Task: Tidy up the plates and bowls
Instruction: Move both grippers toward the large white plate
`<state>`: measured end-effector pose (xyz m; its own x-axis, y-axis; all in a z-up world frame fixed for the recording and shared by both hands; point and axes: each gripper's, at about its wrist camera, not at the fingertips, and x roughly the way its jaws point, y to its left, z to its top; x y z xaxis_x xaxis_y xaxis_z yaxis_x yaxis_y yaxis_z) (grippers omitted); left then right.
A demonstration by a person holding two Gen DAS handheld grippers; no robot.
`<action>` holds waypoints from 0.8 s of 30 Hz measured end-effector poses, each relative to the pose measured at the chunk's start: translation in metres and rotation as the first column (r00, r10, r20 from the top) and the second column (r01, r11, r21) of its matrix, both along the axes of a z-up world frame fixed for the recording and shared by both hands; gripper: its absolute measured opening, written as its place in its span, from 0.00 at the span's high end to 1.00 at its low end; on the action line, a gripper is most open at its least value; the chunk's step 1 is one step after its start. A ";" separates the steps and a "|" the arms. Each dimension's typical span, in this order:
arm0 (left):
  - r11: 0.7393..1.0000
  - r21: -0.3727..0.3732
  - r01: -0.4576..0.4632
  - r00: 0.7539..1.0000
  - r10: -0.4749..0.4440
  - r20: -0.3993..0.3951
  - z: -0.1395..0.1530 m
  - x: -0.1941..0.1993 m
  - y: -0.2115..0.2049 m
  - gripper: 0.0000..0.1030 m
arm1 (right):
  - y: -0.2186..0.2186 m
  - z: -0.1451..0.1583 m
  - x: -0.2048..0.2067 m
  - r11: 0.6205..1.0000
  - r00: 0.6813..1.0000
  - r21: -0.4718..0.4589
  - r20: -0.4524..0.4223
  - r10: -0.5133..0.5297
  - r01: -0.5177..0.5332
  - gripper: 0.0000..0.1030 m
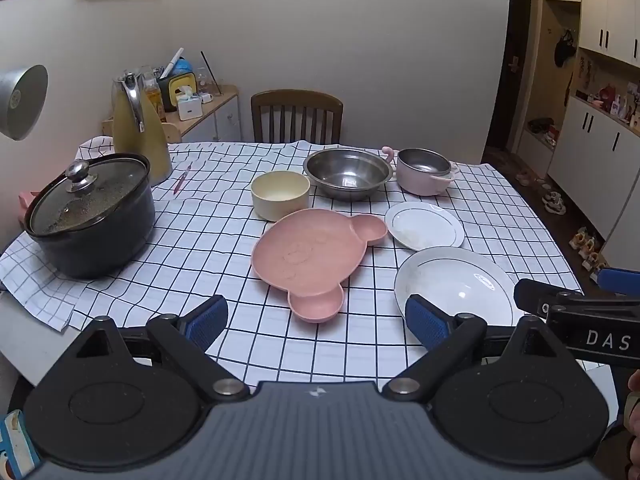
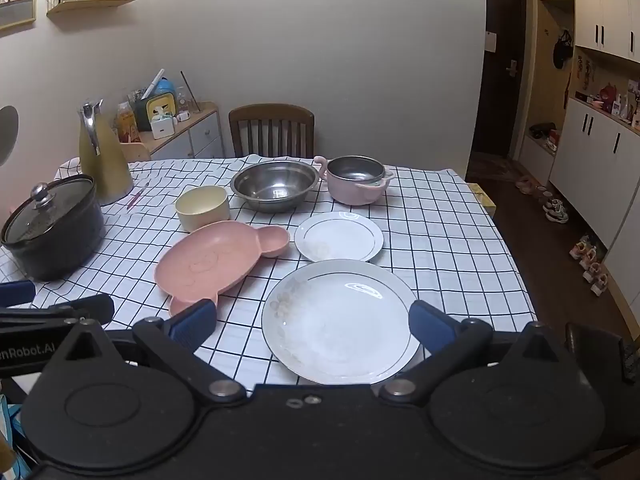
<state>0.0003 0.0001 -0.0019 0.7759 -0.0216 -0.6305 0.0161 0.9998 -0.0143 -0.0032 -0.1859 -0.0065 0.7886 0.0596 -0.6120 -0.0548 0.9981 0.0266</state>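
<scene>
On the checked tablecloth (image 1: 208, 240) lie a pink bear-shaped plate (image 1: 308, 256) (image 2: 208, 260), a large white plate (image 1: 452, 284) (image 2: 340, 320) and a small white plate (image 1: 424, 224) (image 2: 339, 236). Behind them stand a cream bowl (image 1: 280, 194) (image 2: 203, 205), a steel bowl (image 1: 347, 173) (image 2: 275, 184) and a pink-sided steel bowl (image 1: 425, 170) (image 2: 355, 179). My left gripper (image 1: 316, 320) hangs open above the near table edge, just before the pink plate. My right gripper (image 2: 312, 324) is open over the large white plate's near half, touching nothing.
A black lidded pot (image 1: 90, 216) (image 2: 52, 226) and a yellow-green jug (image 1: 138, 128) (image 2: 102, 152) occupy the table's left side. A wooden chair (image 1: 297, 116) stands behind the table. Cabinets and shoes (image 2: 556, 210) line the right.
</scene>
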 end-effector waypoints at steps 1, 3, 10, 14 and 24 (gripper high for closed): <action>1.000 -0.002 0.003 1.000 -0.003 0.000 0.000 0.000 0.000 0.07 | 0.001 0.000 0.000 1.000 1.000 -0.001 0.003 -0.001 0.001 0.00; 1.000 -0.002 0.003 1.000 -0.003 0.001 -0.001 0.000 0.001 0.07 | 0.004 0.000 0.000 1.000 1.000 -0.002 0.009 0.003 -0.003 0.00; 1.000 -0.006 -0.015 1.000 0.015 -0.002 0.004 -0.005 0.005 0.07 | 0.003 0.004 -0.008 1.000 0.999 0.010 0.037 0.004 -0.004 0.02; 1.000 -0.017 -0.017 1.000 0.017 -0.011 0.004 -0.006 0.007 0.07 | 0.006 0.005 -0.012 1.000 0.999 0.013 0.041 0.015 -0.015 0.02; 0.999 -0.034 -0.024 1.000 0.024 -0.014 0.002 -0.011 0.014 0.07 | 0.014 0.006 -0.017 1.000 0.999 0.012 0.035 0.029 -0.029 0.02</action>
